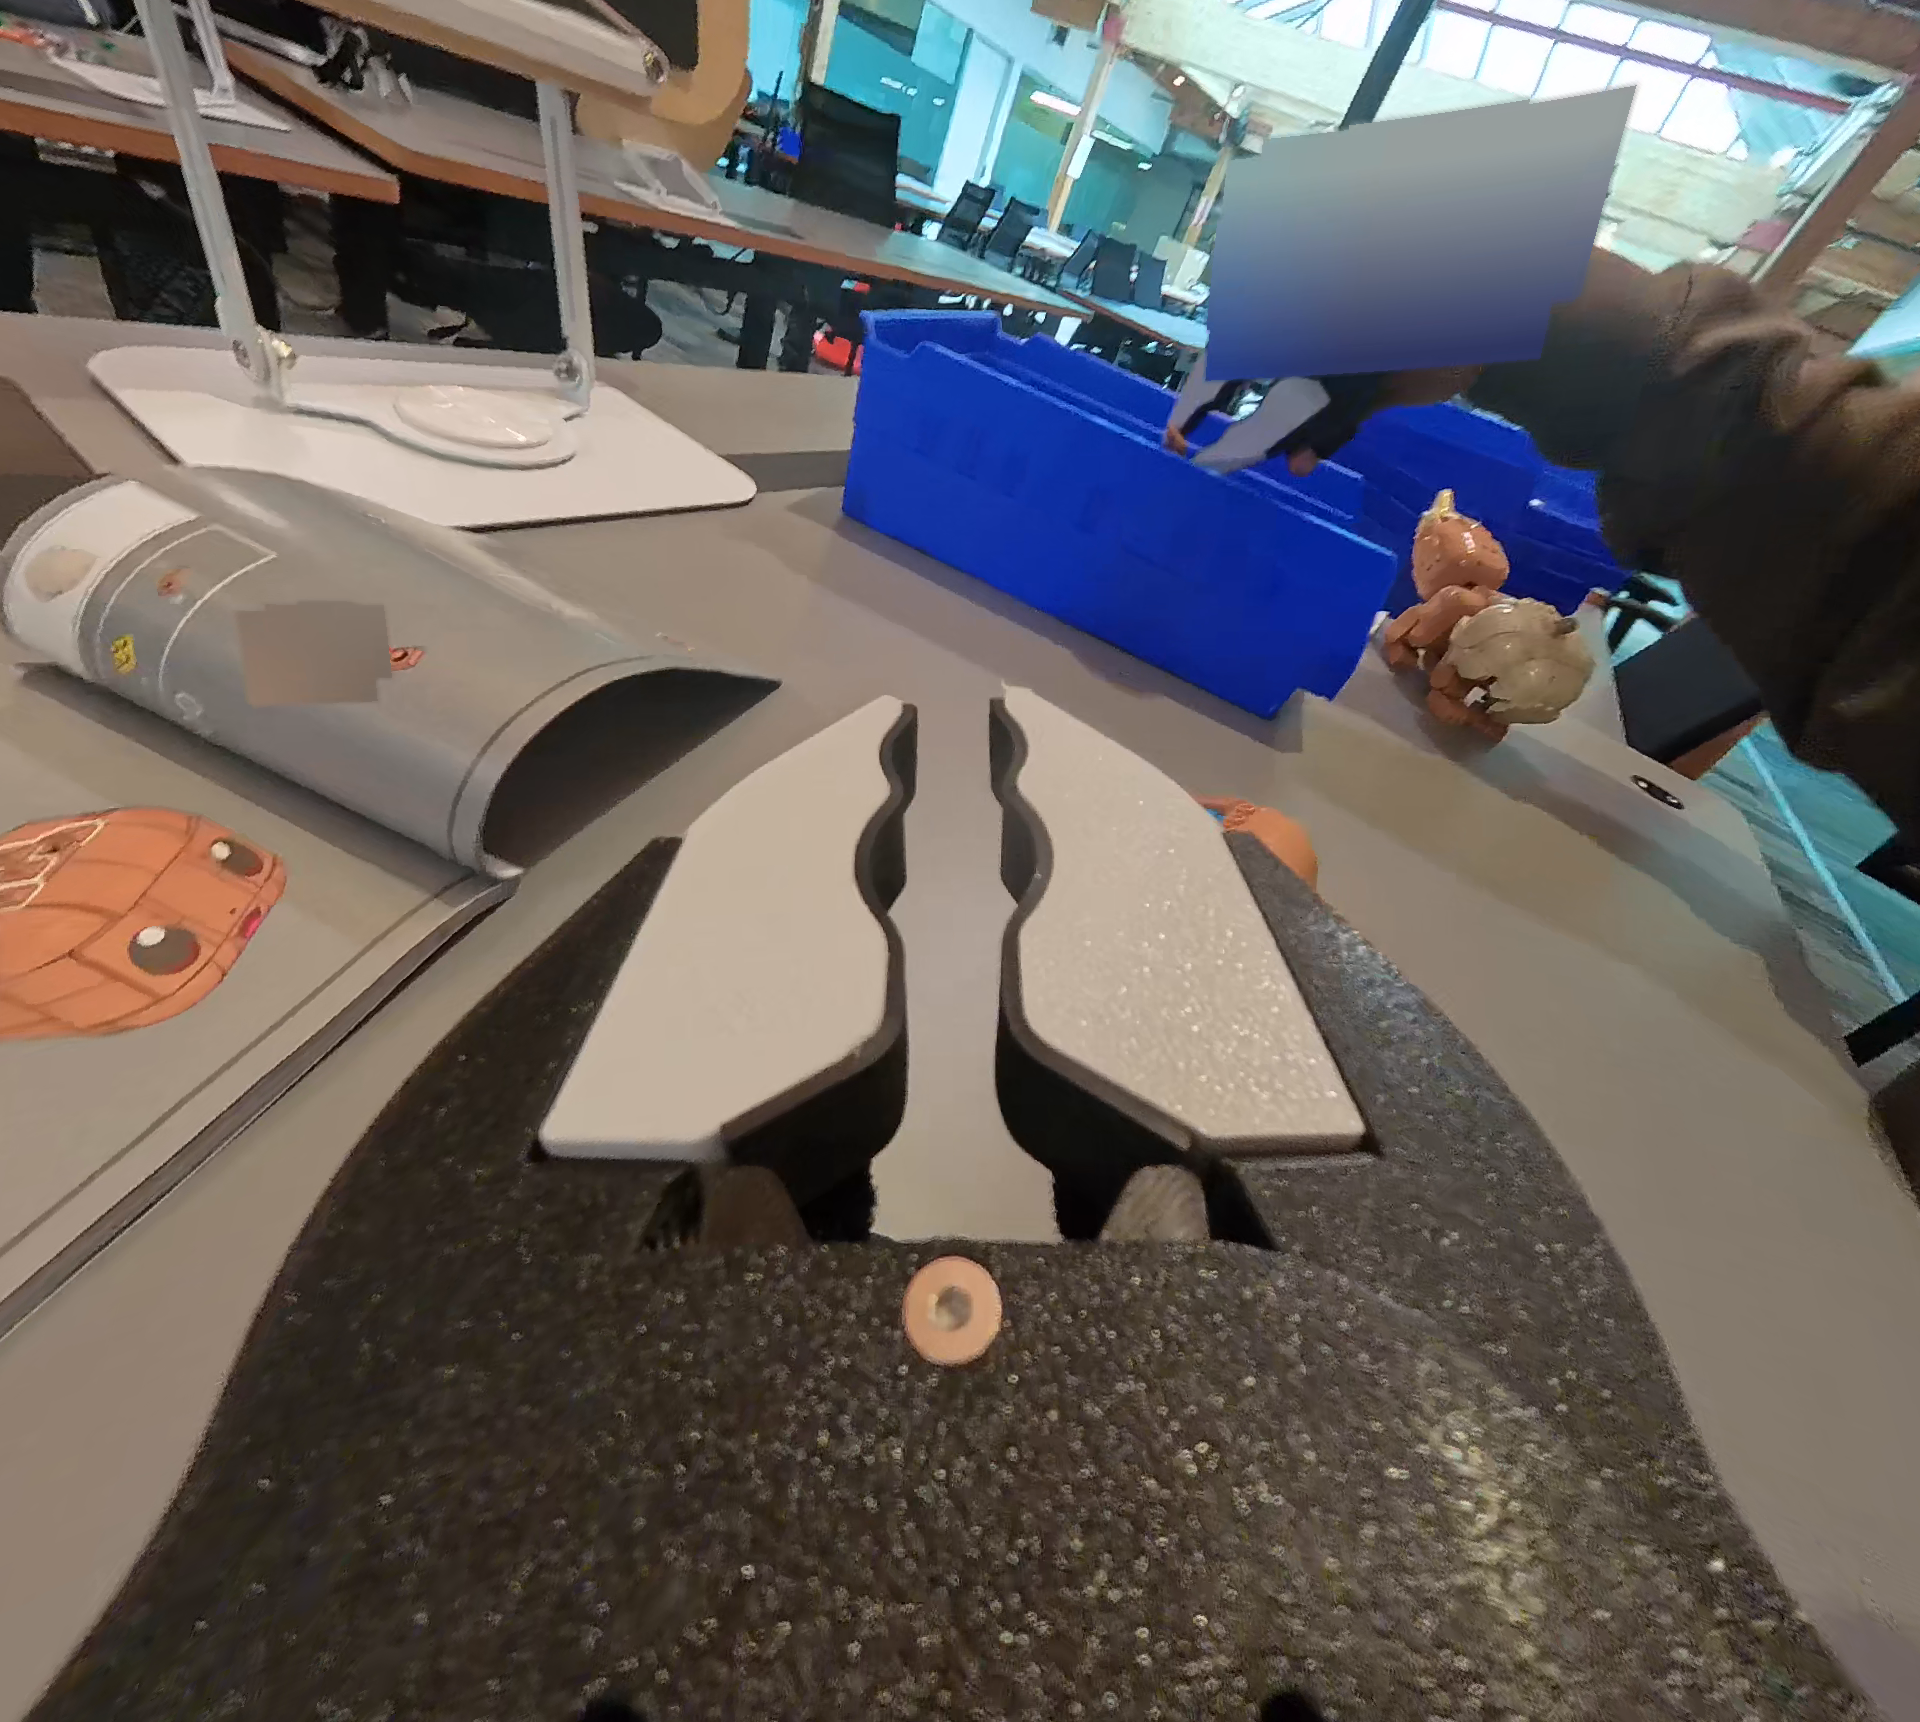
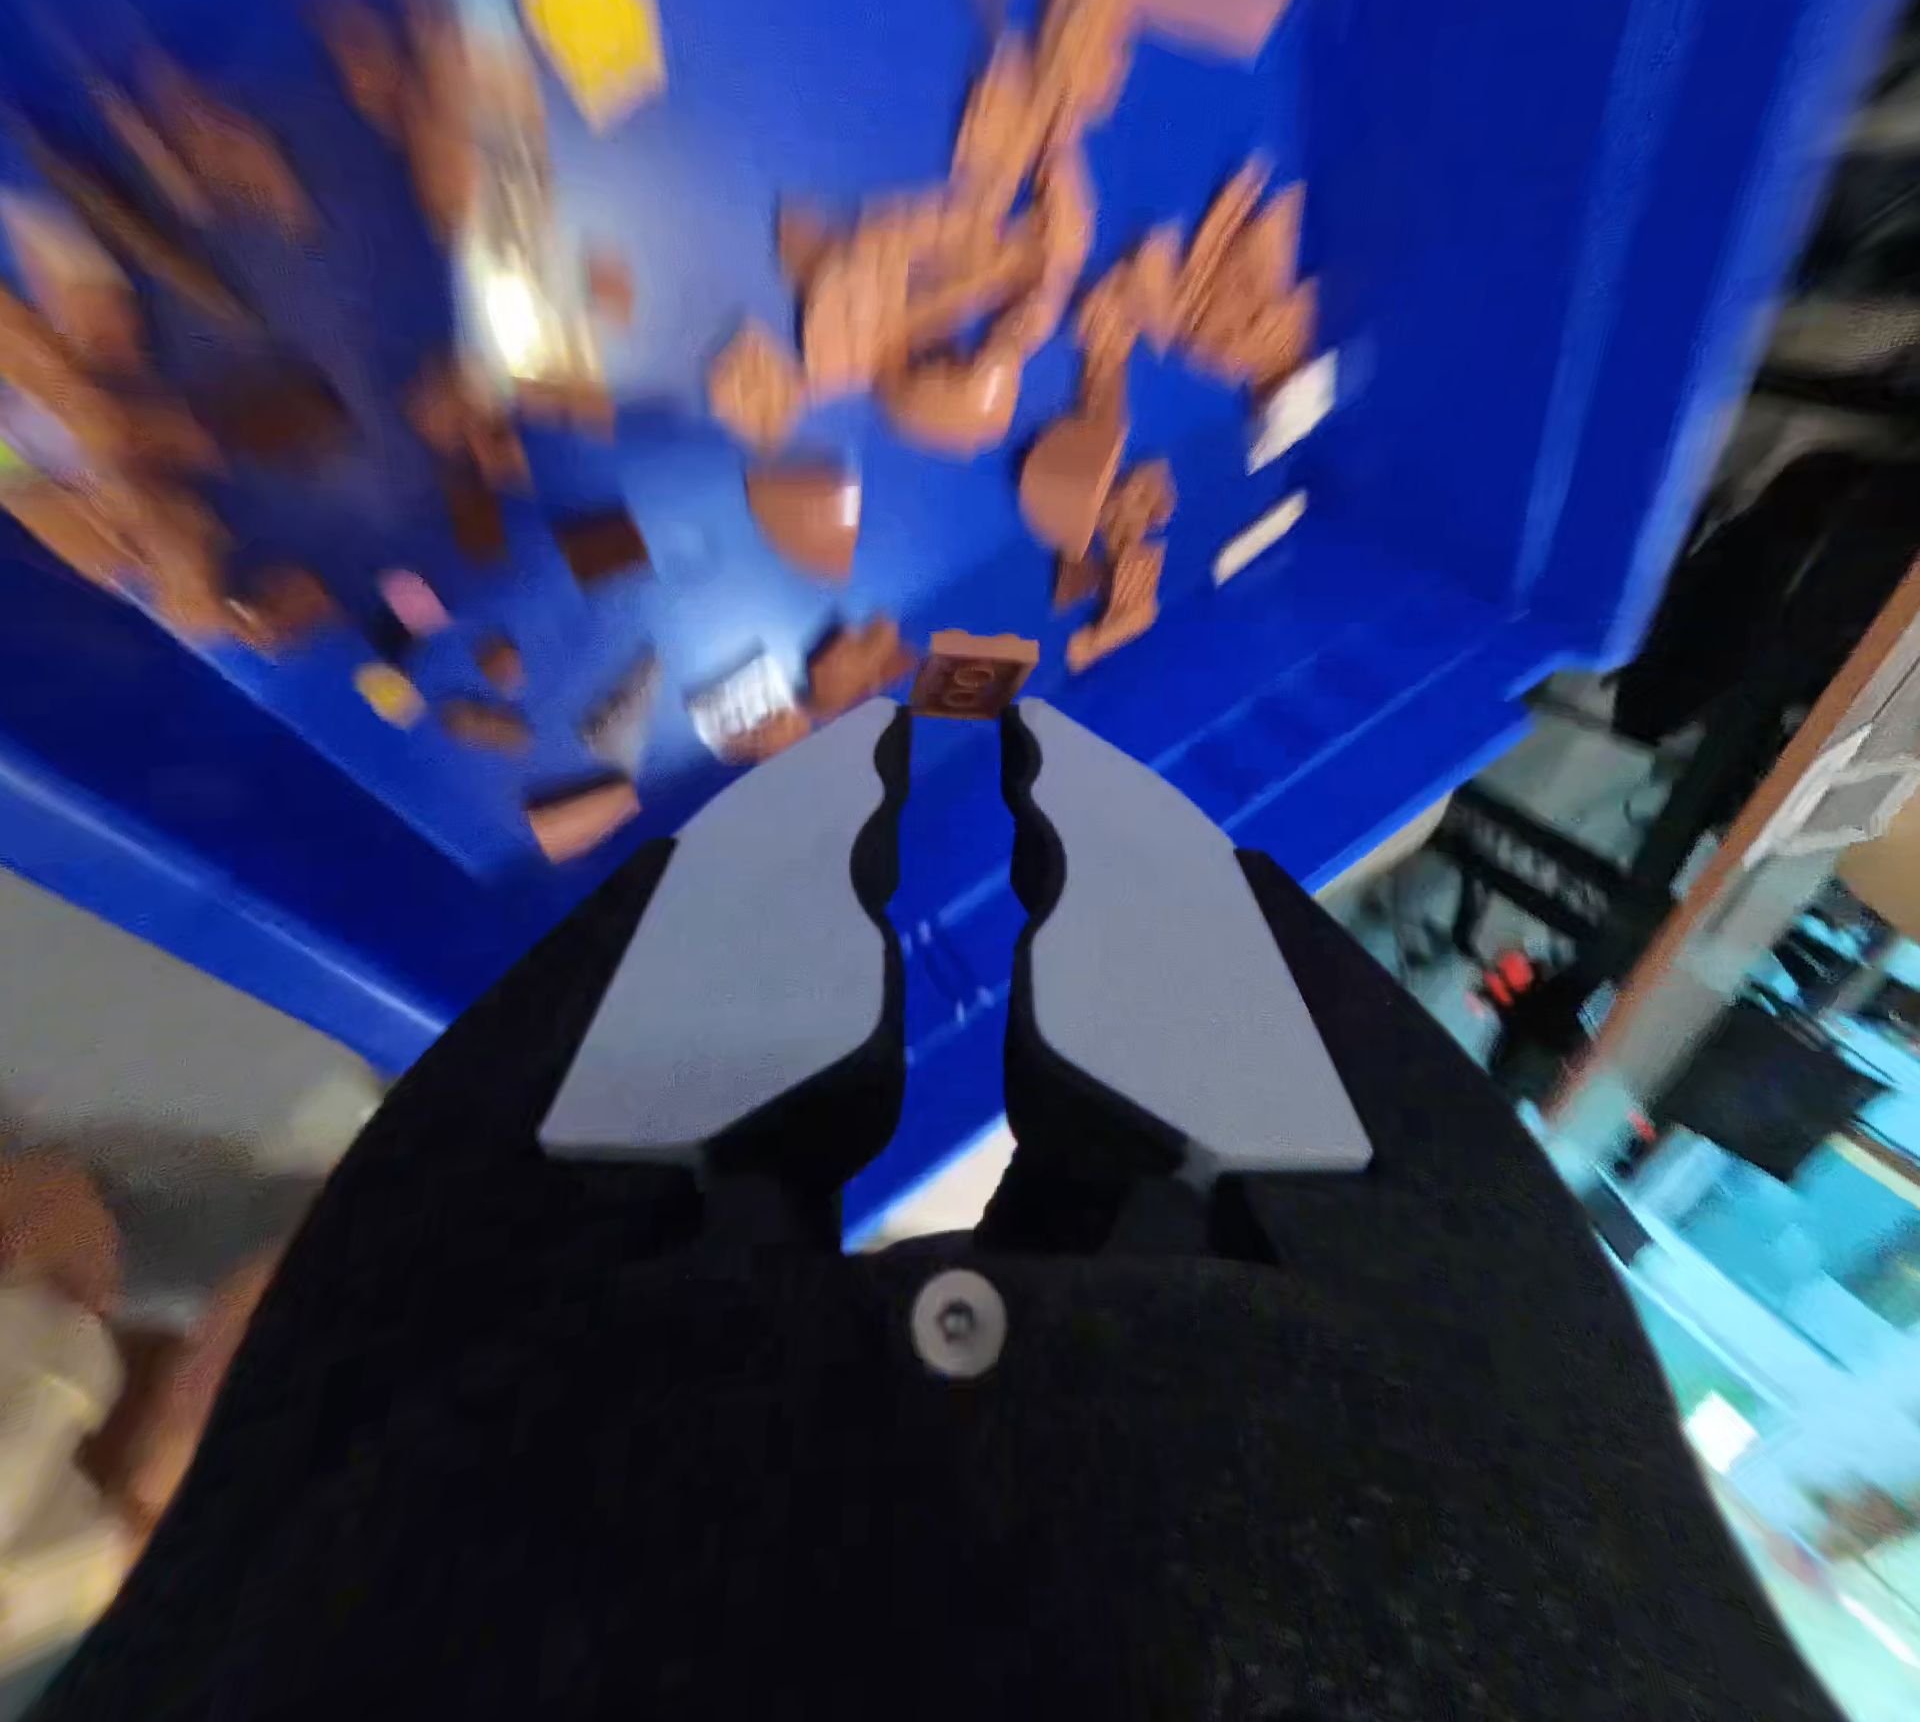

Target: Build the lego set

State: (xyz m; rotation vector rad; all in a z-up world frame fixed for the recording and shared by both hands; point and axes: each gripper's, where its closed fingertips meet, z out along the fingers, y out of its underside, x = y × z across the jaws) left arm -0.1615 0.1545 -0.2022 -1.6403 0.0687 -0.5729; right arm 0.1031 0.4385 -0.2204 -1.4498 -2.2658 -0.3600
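In the right wrist view my right gripper [image 2: 958, 711] is shut on a small brown lego plate [image 2: 975, 680], pinched at the fingertips above the blue bin [image 2: 1455, 633]. Many blurred orange-brown lego pieces [image 2: 935, 290] lie in the bin. The left wrist view shows the same gripper [image 1: 1231, 438] over the blue bin [image 1: 1101, 529]. My left gripper [image 1: 954, 716] hovers low over the grey table [image 1: 831, 592] with its fingers a little apart and nothing between them. An orange lego part [image 1: 1273, 836] peeks out beside its right finger. A partly built brown and tan lego figure [image 1: 1486, 623] stands right of the bin.
An open instruction booklet [image 1: 260, 737] lies at the left with a page curled up. A white lamp stand [image 1: 416, 425] sits behind it. A person's dark sleeve [image 1: 1745, 509] reaches in from the right. More blue bins [image 1: 1507, 467] stand behind.
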